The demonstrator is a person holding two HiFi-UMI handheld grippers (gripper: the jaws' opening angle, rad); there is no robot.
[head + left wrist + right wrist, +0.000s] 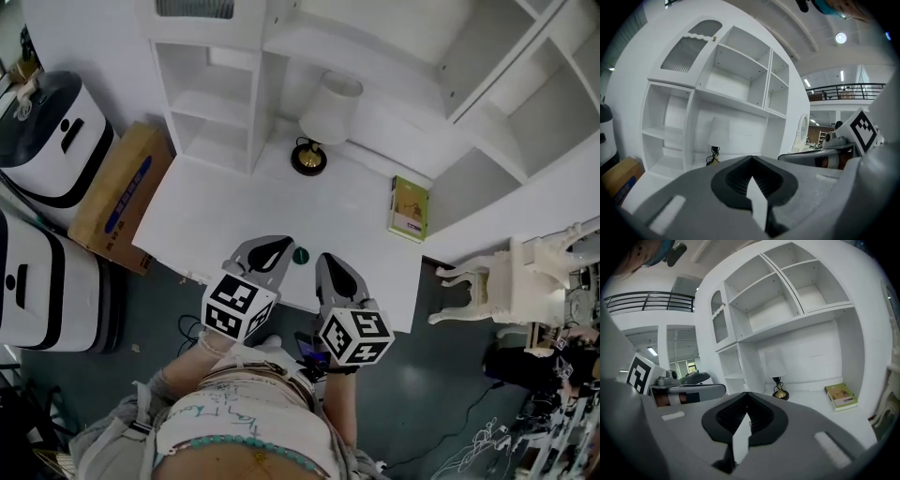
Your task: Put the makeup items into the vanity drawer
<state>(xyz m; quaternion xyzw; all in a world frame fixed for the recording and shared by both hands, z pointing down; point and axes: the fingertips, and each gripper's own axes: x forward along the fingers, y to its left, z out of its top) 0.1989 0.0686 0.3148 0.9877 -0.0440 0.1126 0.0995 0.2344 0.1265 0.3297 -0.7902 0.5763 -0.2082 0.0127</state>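
Note:
A small dark green round item [300,254] lies on the white vanity top [225,216], close to its front edge. My left gripper [278,246] hovers just left of it, jaws closed together and holding nothing. My right gripper [330,263] is just right of the item, also shut and empty. In the left gripper view the left gripper [751,161] points at the shelves with its tips meeting. The right gripper [746,397] looks the same in its own view. No drawer shows in any view; the vanity's front face is hidden under the top.
A table lamp [319,141] stands at the back of the vanity top and a green book [410,208] lies at its right. Open white shelves [211,94] rise behind. A cardboard box [117,192] and white cases [47,131] sit at left, a white chair [497,281] at right.

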